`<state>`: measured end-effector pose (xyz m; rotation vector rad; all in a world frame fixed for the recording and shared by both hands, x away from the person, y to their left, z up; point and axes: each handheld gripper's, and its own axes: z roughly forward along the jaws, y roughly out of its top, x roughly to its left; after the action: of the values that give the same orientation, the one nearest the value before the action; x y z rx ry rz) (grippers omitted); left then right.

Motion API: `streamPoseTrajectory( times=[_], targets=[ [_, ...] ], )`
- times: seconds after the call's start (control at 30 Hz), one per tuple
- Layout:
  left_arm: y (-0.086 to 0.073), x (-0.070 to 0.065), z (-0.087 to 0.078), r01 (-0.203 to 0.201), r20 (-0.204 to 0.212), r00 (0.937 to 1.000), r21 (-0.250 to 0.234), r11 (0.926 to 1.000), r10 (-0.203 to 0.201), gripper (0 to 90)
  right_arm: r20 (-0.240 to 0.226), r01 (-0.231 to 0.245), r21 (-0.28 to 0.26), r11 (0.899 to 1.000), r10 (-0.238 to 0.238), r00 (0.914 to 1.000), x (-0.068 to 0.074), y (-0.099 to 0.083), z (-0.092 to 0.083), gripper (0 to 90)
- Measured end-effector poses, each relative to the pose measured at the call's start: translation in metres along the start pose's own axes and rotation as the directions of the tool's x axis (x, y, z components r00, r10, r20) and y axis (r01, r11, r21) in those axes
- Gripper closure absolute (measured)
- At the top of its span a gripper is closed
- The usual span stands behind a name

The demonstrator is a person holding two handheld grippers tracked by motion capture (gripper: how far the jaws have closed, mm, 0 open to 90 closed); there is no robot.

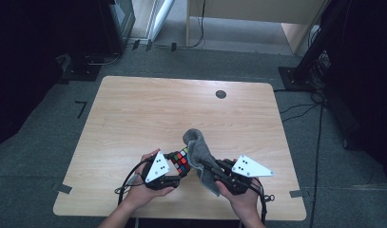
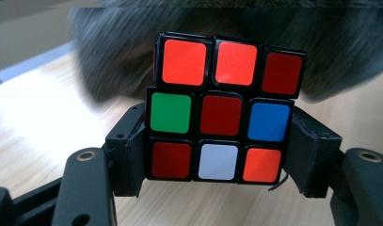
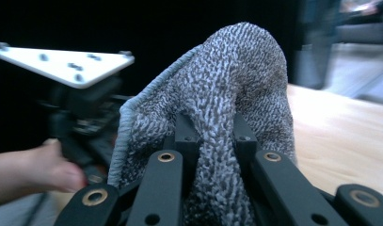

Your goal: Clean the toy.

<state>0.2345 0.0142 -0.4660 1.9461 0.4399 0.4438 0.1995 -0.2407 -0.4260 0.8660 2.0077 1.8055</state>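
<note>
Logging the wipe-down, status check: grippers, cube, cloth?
Left gripper shut on puzzle cube. Right gripper shut on grey cloth, beside the cube. Nothing in the way.

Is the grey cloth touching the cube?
Cannot tell. In the high view the grey cloth overlaps the cube; in the left gripper view it hangs blurred behind, with neither contact nor gap plain.
</note>
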Motion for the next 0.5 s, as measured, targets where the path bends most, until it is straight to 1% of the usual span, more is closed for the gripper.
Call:
streamPoseTrajectory(
  times=[0.07, 0.1, 0.13, 0.17, 0.2, 0.23, 0.27, 0.3, 0.33, 0.37, 0.43, 0.47, 0.5],
  targets=[
    [0.002, -0.004, -0.002, -0.02, 0.023, 0.9995, -0.028, 0.9994, 0.021, 33.8, -0.005, 0.006, 0.025, 1.0, -0.006, 1.0, 0.001, -0.004, 0.005, 79.4],
    [0.004, -0.006, -0.003, -0.038, 0.016, 0.9991, -0.029, 0.9988, 0.039, 33.9, -0.003, 0.002, 0.035, 0.999, -0.001, 1.0, 0.0, -0.007, 0.007, 79.3],
    [0.005, -0.008, -0.003, -0.058, 0.002, 0.9983, -0.023, 0.998, 0.058, 33.9, -0.006, -0.015, 0.028, 1.0, 0.015, 0.9999, -0.003, -0.01, 0.007, 79.3],
    [0.005, -0.008, -0.004, -0.068, 0.005, 0.9977, -0.024, 0.9974, 0.068, 34.0, -0.006, -0.036, 0.024, 0.999, 0.036, 0.9993, -0.007, -0.012, 0.007, 79.2],
    [0.005, -0.008, -0.005, -0.067, 0.01, 0.9976, -0.03, 0.9973, 0.068, 34.0, 0.02, -0.039, 0.032, 0.999, 0.039, 0.999, -0.011, -0.013, 0.006, 79.2],
    [0.005, -0.007, -0.005, -0.062, 0.012, 0.998, -0.031, 0.9976, 0.062, 34.0, 0.057, -0.034, 0.044, 0.998, 0.032, 0.9979, -0.014, -0.014, 0.005, 79.2],
    [0.005, -0.007, -0.005, -0.057, 0.013, 0.9983, -0.031, 0.9979, 0.057, 34.0, 0.075, -0.044, 0.051, 0.998, 0.041, 0.9964, -0.017, -0.015, 0.004, 79.1],
    [0.005, -0.007, -0.005, -0.055, 0.013, 0.9984, -0.031, 0.998, 0.056, 34.0, 0.074, -0.065, 0.05, 0.997, 0.061, 0.9954, -0.019, -0.015, 0.003, 79.0],
    [0.005, -0.008, -0.005, -0.057, 0.013, 0.9983, -0.03, 0.9979, 0.057, 34.0, 0.065, -0.073, 0.045, 0.996, 0.07, 0.9955, -0.018, -0.015, 0.003, 78.8],
    [0.006, -0.009, -0.004, -0.065, 0.011, 0.9978, -0.023, 0.9976, 0.065, 34.0, 0.055, -0.067, 0.041, 0.997, 0.065, 0.9964, -0.016, -0.014, 0.003, 78.6],
    [0.006, -0.01, -0.004, -0.077, 0.005, 0.997, -0.019, 0.9968, 0.077, 34.0, 0.006, -0.032, 0.038, 0.999, 0.032, 0.9995, -0.006, -0.009, 0.005, 78.2],
    [0.006, -0.01, -0.005, -0.072, 0.007, 0.9973, -0.03, 0.9969, 0.073, 34.0, 0.0, -0.012, 0.037, 0.999, 0.012, 0.9999, -0.001, -0.007, 0.005, 78.1],
    [0.007, -0.009, -0.006, -0.067, 0.008, 0.9977, -0.035, 0.9971, 0.068, 34.0, 0.019, 0.007, 0.035, 0.999, -0.008, 0.9998, 0.002, -0.005, 0.006, 78.1]
  ],
)
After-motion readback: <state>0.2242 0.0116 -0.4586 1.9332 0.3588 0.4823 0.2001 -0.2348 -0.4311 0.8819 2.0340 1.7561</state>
